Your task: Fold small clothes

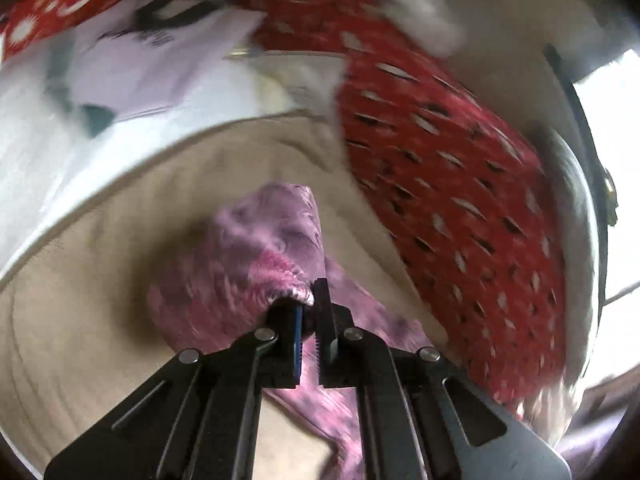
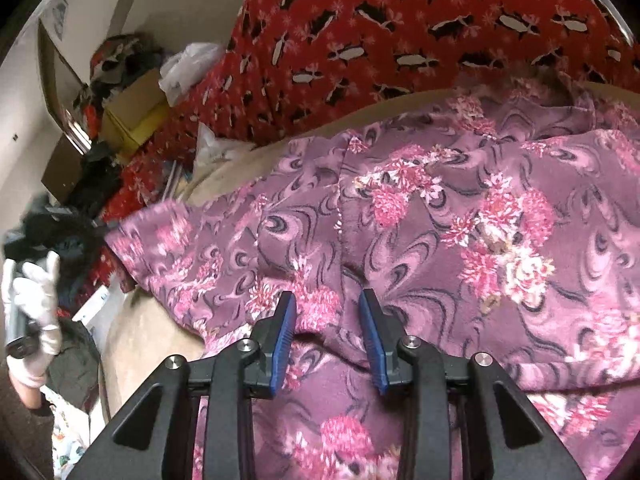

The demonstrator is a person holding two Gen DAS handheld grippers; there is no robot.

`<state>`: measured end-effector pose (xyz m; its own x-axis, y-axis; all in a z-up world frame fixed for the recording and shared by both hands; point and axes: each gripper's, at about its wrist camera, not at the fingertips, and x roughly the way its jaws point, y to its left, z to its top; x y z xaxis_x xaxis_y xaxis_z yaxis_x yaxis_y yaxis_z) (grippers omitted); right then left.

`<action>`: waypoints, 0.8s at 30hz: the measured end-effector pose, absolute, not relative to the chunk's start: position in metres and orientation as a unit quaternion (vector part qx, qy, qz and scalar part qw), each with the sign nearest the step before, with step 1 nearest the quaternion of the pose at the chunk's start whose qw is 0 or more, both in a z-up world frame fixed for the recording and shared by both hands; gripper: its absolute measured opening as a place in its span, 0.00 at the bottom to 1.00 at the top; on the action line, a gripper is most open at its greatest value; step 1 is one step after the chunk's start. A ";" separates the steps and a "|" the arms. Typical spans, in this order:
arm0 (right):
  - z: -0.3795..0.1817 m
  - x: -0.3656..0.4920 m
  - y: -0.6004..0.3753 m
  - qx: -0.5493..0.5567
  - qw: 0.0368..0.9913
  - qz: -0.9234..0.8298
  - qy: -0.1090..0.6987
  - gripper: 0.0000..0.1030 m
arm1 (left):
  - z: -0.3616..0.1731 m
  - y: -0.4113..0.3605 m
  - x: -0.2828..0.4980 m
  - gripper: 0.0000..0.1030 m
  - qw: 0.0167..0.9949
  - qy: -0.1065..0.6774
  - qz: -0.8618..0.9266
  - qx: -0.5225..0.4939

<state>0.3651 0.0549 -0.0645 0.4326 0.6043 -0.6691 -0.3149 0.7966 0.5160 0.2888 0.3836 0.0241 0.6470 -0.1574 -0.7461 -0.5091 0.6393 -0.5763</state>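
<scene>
The purple floral garment (image 2: 440, 208) is lying spread over the beige bed (image 2: 160, 340), soft, light fleece that is draping and bunching easily, so edges and corners are looking like the best holds. The left tool (image 1: 308, 300) is pinching 1 bunched corner; the right tool (image 2: 328, 312) is standing part-open over a fold, gripping nothing.

Mauve floral fleece garment (image 2: 440, 208), rumpled across beige surface, one bunched edge (image 1: 280, 276) lifted.
</scene>
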 end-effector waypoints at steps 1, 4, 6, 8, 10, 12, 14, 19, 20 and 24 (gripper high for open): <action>-0.061 0.364 0.052 0.161 0.829 0.275 0.459 0.33 | 0.034 0.366 0.290 0.03 0.817 0.407 0.099 -0.396; -0.050 0.358 0.031 0.163 0.838 0.255 0.453 0.35 | 0.051 0.329 0.296 0.03 0.831 0.408 0.078 -0.369; -0.041 0.354 0.012 0.143 0.857 0.229 0.439 0.38 | 0.057 0.308 0.302 0.03 0.835 0.412 0.064 -0.358; -0.037 0.351 -0.013 0.112 0.876 0.191 0.429 0.40 | 0.061 0.282 0.307 0.03 0.838 0.420 0.048 -0.345; -0.037 0.348 -0.036 0.086 0.889 0.154 0.424 0.41 | 0.063 0.260 0.312 0.03 0.837 0.427 0.033 -0.340; -0.040 0.343 -0.062 0.052 0.904 0.100 0.413 0.47 | 0.062 0.232 0.317 0.03 0.835 0.435 0.016 -0.337; -0.055 0.341 -0.086 0.034 0.905 0.053 0.421 0.64 | 0.058 0.208 0.322 0.03 0.832 0.444 -0.001 -0.332; -0.070 0.334 -0.112 0.090 0.904 0.069 0.413 0.66 | 0.023 0.135 0.336 0.03 0.815 0.491 -0.034 -0.306; -0.072 0.334 -0.109 0.083 0.904 0.069 0.413 0.68 | 0.013 0.123 0.338 0.03 0.812 0.502 -0.034 -0.296; -0.072 0.334 -0.104 0.070 0.906 0.073 0.411 0.72 | -0.040 0.092 0.345 0.03 0.785 0.555 -0.025 -0.275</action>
<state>0.3343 -0.1044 -0.0722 0.6523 0.1898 -0.7338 -0.0743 0.9795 0.1873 0.3452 0.0923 -0.0400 0.3836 -0.3442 -0.8569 -0.2651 0.8478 -0.4593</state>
